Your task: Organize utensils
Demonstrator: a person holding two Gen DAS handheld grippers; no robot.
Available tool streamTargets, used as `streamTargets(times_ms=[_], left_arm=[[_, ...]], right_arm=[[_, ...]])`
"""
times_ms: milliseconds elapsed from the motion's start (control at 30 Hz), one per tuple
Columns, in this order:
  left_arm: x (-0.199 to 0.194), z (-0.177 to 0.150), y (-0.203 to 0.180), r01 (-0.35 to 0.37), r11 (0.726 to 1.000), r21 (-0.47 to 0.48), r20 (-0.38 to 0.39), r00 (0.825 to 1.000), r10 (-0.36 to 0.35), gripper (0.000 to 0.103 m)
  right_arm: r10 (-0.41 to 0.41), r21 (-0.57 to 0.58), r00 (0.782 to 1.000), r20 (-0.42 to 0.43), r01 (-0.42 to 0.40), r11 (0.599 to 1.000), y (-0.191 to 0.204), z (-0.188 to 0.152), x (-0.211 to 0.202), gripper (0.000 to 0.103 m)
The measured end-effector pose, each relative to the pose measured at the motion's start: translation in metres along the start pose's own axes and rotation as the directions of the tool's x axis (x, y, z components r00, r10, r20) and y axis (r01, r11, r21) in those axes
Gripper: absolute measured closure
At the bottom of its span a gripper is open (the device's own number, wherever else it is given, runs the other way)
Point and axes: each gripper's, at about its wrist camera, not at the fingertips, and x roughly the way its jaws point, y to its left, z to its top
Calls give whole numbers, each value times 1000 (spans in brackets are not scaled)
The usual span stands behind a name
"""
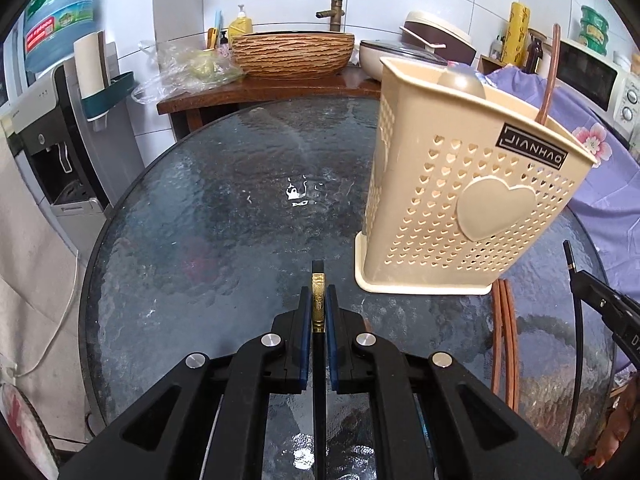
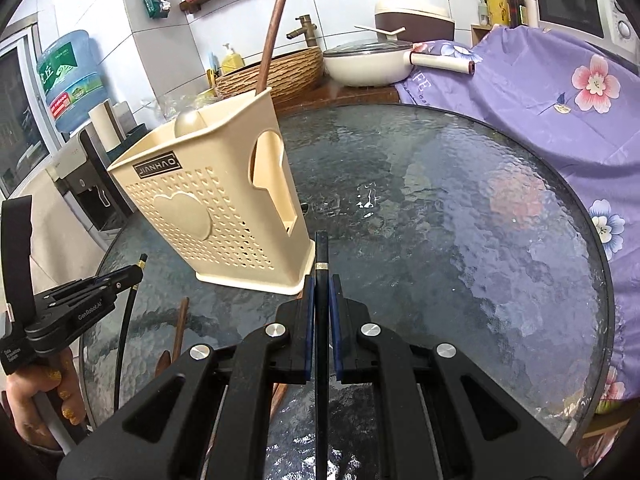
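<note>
The beige utensil holder stands upright on the glass table, right of centre in the left wrist view and left of centre in the right wrist view, with a wooden handle and a rounded spoon bowl already poking above its rim. Each tool is clamped on one black chopstick: the left gripper pinches a gold-banded chopstick whose end sticks out just past the fingertips, and the right gripper pinches a second black chopstick with a thin silver band, its end near the holder's base corner. In the lower right of the left wrist view a pair of reddish-brown wooden sticks lies flat on the glass just beside the holder's base, not yet put away. The step in hand looks like dropping the held chopsticks into the holder. To do it well, I would lift each stick clear above the rim, tip it close to vertical over an open part of the top away from the utensils already inside, and lower it well inside before letting go. One at a time seems safer, since the light holder could tip if a stick strikes its wall.
</note>
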Motion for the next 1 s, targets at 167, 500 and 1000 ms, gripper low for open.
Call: streamTargets(times_ms=[167, 500, 1000], left_arm=[[-5, 0, 7, 25, 999, -21, 4, 1000, -25, 96], [-13, -1, 15, 49, 997, -55, 12, 999, -48, 96], [-97, 5, -4, 117, 993, -9, 201, 973, -113, 96]], right_arm=[[10, -9, 1000, 15, -10, 1000, 1, 1, -8, 95], [28, -4, 999, 20, -28, 1000, 2, 2, -13, 95], [146, -56, 980, 134, -140, 989, 16, 13, -80, 95]])
